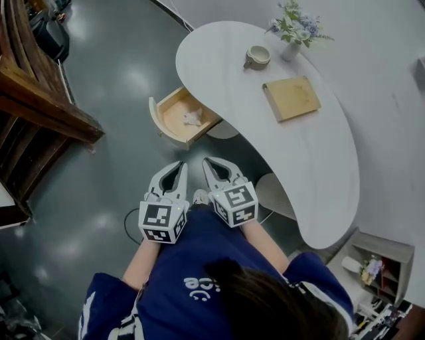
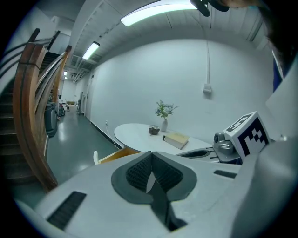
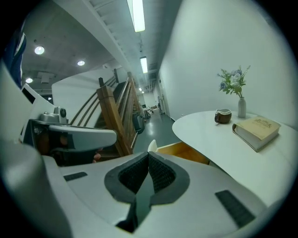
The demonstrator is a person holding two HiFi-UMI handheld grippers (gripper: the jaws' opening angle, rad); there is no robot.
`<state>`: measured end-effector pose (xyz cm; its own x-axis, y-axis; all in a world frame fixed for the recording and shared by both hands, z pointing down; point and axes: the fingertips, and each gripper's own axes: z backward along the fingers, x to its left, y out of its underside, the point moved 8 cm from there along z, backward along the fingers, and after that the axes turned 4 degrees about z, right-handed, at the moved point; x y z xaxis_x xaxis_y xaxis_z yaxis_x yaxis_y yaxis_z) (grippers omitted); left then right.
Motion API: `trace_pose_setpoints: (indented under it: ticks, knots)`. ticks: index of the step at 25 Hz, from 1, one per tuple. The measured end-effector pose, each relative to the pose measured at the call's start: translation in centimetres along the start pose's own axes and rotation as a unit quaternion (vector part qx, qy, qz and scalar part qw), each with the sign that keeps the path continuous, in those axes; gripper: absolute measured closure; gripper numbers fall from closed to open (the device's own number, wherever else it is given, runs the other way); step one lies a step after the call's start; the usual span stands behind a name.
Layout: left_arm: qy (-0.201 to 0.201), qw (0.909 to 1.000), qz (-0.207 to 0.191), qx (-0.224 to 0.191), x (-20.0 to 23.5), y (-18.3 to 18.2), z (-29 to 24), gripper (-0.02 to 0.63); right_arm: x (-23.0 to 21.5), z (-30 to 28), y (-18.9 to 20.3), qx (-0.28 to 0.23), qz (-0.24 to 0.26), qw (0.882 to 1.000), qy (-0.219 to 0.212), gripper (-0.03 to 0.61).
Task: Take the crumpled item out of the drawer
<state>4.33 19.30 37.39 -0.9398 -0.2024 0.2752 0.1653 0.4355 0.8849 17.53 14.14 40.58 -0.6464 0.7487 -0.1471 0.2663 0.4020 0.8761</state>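
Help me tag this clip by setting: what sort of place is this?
Likely a large hall or studio-type building rather than a home: a wide polished grey floor, a heavy wooden staircase beside it, and ceiling strip lights running along a high ceiling.

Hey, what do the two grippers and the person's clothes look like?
The pale grey left gripper and pale grey right gripper have tapered jaws lined with dark ribbed pads; each carries a cube of black-and-white square markers. The person wears a dark blue top.
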Motion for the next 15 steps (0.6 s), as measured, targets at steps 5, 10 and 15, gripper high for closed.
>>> trace_pose_setpoints:
  ticks: [5, 10, 15]
  knots:
    - [-0.005, 1.0, 0.006, -0.004, 0.9, -0.6, -1.0, 0.609, -0.5, -0.9, 0.0, 0.013, 0.003, 1.0, 0.001, 0.571]
    - [-0.01, 0.9999, -0.009, 0.006, 2.7, -1.2, -2.3, 0.609, -1.6, -1.6, -0.6, 0.011, 0.0, 1.0, 0.021, 0.571]
    - [0.004, 0.9997, -0.019, 0.017, 4.6, -1.7, -4.1, 0.61, -2.8, -3.4, -1.5, 0.012, -0.008, 0.999, 0.042, 0.571]
